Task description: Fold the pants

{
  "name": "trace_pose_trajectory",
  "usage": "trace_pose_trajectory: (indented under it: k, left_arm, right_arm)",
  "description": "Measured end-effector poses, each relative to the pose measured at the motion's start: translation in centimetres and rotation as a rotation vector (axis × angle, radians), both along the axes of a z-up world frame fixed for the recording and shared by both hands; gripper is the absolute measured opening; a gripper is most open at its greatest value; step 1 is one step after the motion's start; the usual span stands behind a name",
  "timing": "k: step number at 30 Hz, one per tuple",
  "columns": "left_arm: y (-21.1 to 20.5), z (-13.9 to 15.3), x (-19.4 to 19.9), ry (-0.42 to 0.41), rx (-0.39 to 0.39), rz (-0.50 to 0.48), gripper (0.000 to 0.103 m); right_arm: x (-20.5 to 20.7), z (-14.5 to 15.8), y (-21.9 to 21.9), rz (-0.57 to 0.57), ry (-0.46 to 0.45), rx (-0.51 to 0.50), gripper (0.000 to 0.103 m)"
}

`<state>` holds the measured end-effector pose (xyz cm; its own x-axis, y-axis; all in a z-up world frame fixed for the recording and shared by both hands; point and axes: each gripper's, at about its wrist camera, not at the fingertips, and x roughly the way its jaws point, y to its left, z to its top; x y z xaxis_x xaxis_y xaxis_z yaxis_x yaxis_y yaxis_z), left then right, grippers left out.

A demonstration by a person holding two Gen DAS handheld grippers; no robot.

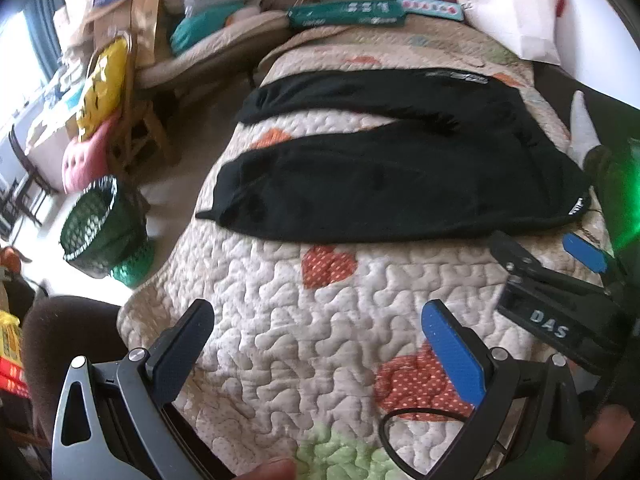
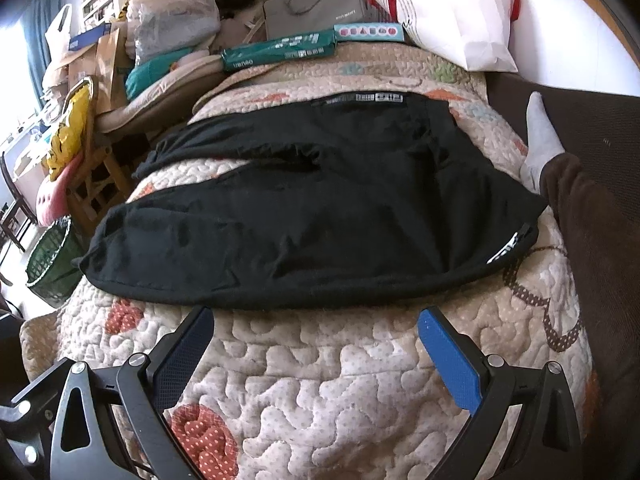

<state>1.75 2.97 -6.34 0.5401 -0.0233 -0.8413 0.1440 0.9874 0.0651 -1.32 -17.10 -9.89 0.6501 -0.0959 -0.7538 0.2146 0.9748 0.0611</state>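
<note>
Your left hand-held gripper point(image 1: 318, 316) hovers with its jaws spread wide over the cream quilted bedspread with red hearts point(image 1: 280, 340) — gripping nothing. The black fabric pants point(image 2: 320, 208) lie flat across the bed ahead, legs pointing left. Your right hand-held gripper point(image 2: 316, 322) — jaws equally wide — sits just short of their near edge.

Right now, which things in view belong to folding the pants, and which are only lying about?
For the job:
- black pants, spread flat on the quilt
- left gripper, open, empty
- right gripper, open, empty

Just lying about:
- green basket on the floor
- white bag
- teal box
- yellow cushion
- grey bag
</note>
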Motion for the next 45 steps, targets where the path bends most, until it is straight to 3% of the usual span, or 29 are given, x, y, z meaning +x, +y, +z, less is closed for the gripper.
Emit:
trace_pose_trajectory:
  k: [7,12,17,23,28,30,43,45]
  left_arm:
    - [2.1,-1.9,1.3,0.076,-0.026,0.087,0.103]
    - [3.1,-3.5,1.9,0.116,-0.014,0.119,0.103]
    - [3.6,-5.4,2.2,0.150,0.015,0.119,0.103]
    - [4.4,-6.3,2.5,0.183,-0.035,0.133,0.103]
    - [5.3,-7.0,2.8,0.211,-0.104,0.152,0.103]
    - [5.6,-7.0,2.8,0.210,-0.119,0.151,0.103]
    - [5.4,-6.7,2.4,0.170,-0.125,0.151,0.103]
    - [5.6,-6.1,2.4,0.144,-0.129,0.157,0.098]
  right_arm:
    - [0.7,-2.3,-0.6,-0.012,0.116,0.046,0.103]
    - [0.9,-2.9,0.0,0.011,0.143,0.001,0.103]
    - [1.0,-3.5,-0.3,0.008,0.150,0.040,0.103]
    - [0.5,-3.5,-1.1,-0.032,0.093,0.102,0.103]
    - [1.2,-3.8,0.3,-0.002,0.159,0.009,0.103]
    - [1.3,-4.0,0.8,0.007,0.178,-0.030,0.103]
    - [1.3,-4.0,0.7,0.009,0.193,-0.040,0.103]
    - [1.3,-3.9,0.9,0.013,0.199,-0.043,0.103]
